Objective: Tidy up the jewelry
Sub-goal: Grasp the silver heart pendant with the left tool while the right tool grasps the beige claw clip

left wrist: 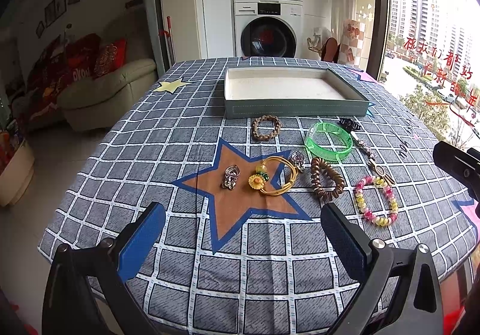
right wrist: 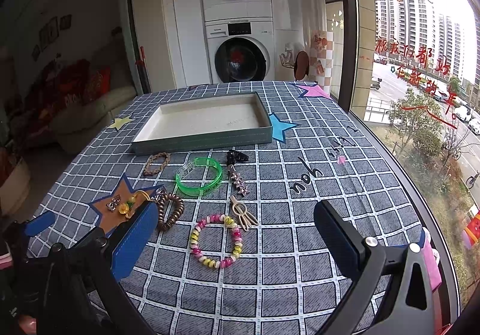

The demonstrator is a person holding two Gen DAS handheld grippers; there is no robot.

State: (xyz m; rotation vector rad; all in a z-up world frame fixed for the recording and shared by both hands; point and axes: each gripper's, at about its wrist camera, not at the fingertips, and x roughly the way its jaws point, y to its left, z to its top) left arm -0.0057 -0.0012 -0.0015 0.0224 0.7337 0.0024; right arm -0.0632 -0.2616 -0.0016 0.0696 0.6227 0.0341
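1. Jewelry is lying scattered on the grey checked tablecloth (left wrist: 126,155), none in the tray, so sorting is at its start, I judge.
2. Left gripper (left wrist: 243,233) and right gripper (right wrist: 235,240) are hovering with fingers spread wide, holding nothing.
3. Pink-and-yellow spiral bracelet (right wrist: 215,240) is sitting nearest the right gripper, a likely first pick calling for a descent and pinch on its rim.
4. Brown coiled hair tie (left wrist: 327,182) and green translucent bangle (left wrist: 328,141) are lying beyond.
5. Shallow grey-green tray with white lining (left wrist: 295,110) is waiting farthest, just behind the pieces.
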